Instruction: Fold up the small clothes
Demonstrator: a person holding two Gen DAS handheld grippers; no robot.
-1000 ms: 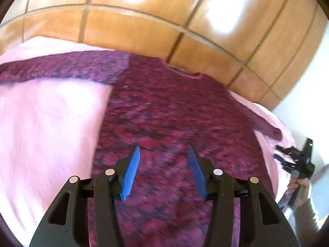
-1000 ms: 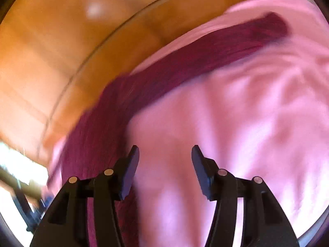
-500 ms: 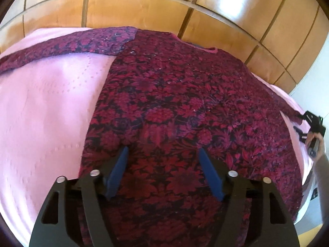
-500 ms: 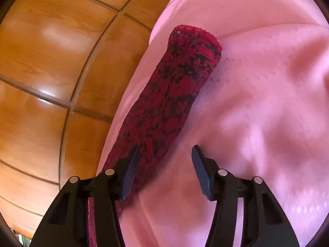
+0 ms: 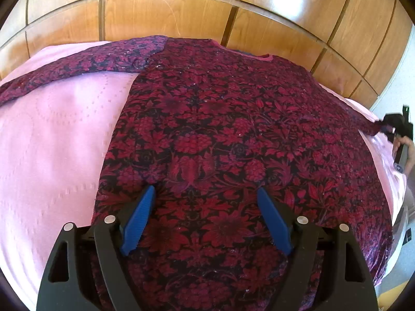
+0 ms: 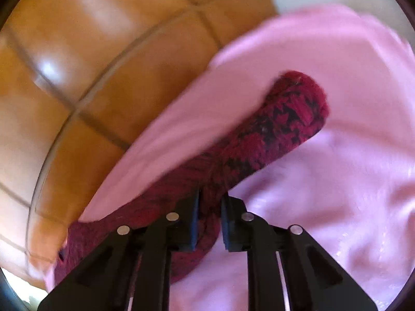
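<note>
So the right gripper [image 6: 209, 204] just clamped the sweater's [image 5: 233, 134] soft, floppy sleeve [image 6: 272, 140]; left gripper [image 5: 206, 215] has spread open above the hem.

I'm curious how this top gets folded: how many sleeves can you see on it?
2: one sleeve lies stretched left across the pink bedspread; the other sleeve is pinched in the right gripper.

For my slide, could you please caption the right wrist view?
Right gripper pinching dark-red patterned knit sleeve over pink bedspread.
</note>
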